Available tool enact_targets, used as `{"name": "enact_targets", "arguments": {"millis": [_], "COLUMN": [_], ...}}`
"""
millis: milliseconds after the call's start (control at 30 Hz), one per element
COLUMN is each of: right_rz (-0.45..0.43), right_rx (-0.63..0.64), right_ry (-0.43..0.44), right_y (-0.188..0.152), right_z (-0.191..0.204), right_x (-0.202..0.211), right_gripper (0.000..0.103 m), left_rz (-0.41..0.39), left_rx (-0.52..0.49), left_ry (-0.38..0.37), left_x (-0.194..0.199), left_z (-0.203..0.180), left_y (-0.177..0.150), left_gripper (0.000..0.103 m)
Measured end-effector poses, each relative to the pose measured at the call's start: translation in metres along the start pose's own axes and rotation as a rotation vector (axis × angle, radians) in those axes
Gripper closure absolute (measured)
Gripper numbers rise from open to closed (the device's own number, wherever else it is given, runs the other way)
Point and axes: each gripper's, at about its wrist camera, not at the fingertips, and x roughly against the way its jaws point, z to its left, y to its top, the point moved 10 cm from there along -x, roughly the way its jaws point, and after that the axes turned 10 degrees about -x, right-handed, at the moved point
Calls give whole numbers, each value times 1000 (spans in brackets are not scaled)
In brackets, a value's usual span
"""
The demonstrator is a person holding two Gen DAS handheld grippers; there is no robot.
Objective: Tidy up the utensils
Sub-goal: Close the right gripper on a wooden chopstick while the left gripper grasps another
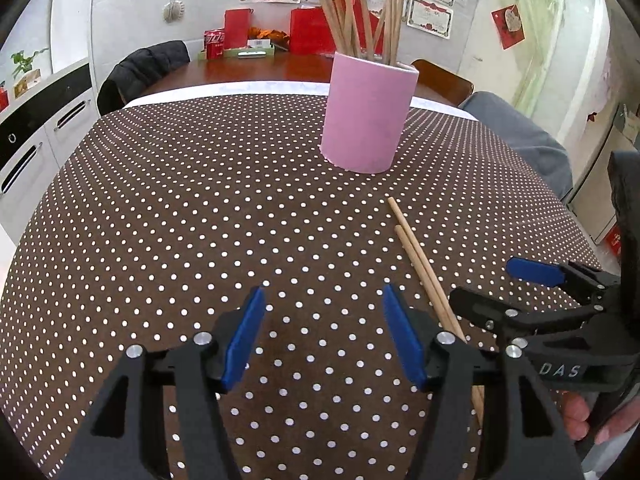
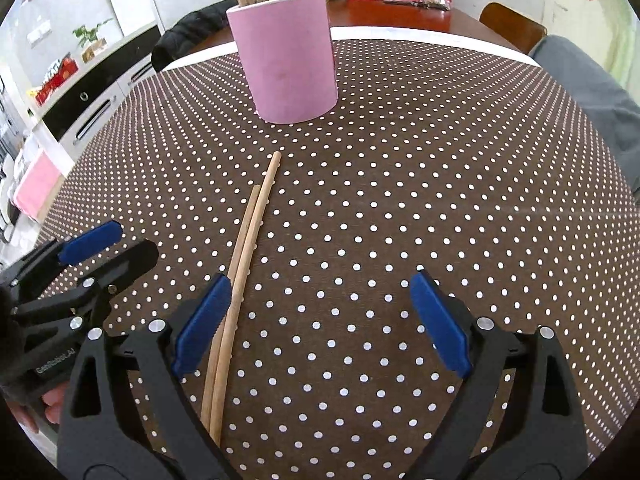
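A pink cylindrical holder (image 1: 368, 116) stands upright on the polka-dot tablecloth, with several wooden chopsticks (image 1: 352, 12) sticking out of it. It also shows in the right wrist view (image 2: 288, 56). Two loose chopsticks (image 1: 420, 264) lie side by side on the cloth in front of it, also seen in the right wrist view (image 2: 244, 256). My left gripper (image 1: 324, 336) is open and empty, just left of the pair. My right gripper (image 2: 320, 320) is open and empty, its left finger beside the pair. Each gripper shows in the other's view (image 1: 520, 284) (image 2: 104, 252).
The brown dotted tablecloth (image 1: 180, 208) covers the near table. A wooden table behind holds red boxes (image 1: 236, 28) and a tray. A dark jacket (image 1: 140, 68) hangs on a chair at the left. A grey cushion (image 1: 520, 132) sits at the right edge.
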Motion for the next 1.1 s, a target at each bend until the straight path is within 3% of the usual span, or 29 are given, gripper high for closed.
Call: {"name": "enact_targets", "arguments": {"millis": [233, 300, 467, 500, 567, 633, 733, 900, 1100], "right_rz": [10, 10, 38, 34, -1, -38, -39, -21, -18], "right_rx": [6, 24, 0, 16, 59, 91, 105, 65, 6], "right_ry": [-86, -145, -156, -133, -100, -74, -50, 41, 144], "right_y": [4, 7, 15, 18, 24, 25, 24, 22, 16], "right_z": [0, -1, -2, 1, 7, 12, 10, -4, -16], "right_x": [-11, -15, -22, -23, -22, -16, -12, -6, 2], "right_gripper": [7, 6, 7, 10, 30, 83, 91, 95, 97], "left_rz": [-1, 4, 55, 81, 92, 96, 89, 71, 114], "left_rx": [-18, -24, -29, -31, -45, -58, -41, -42, -109], "left_ry": [-19, -16, 27, 36, 45, 53, 41, 21, 29], "left_x": [0, 0, -5, -7, -8, -7, -4, 2, -8], "left_z": [1, 1, 3, 3, 1, -1, -4, -19, -44], "left_y": [1, -1, -7, -10, -10, -9, -4, 8, 12], "left_gripper": [38, 38, 38, 38, 37, 37, 37, 37, 37]}}
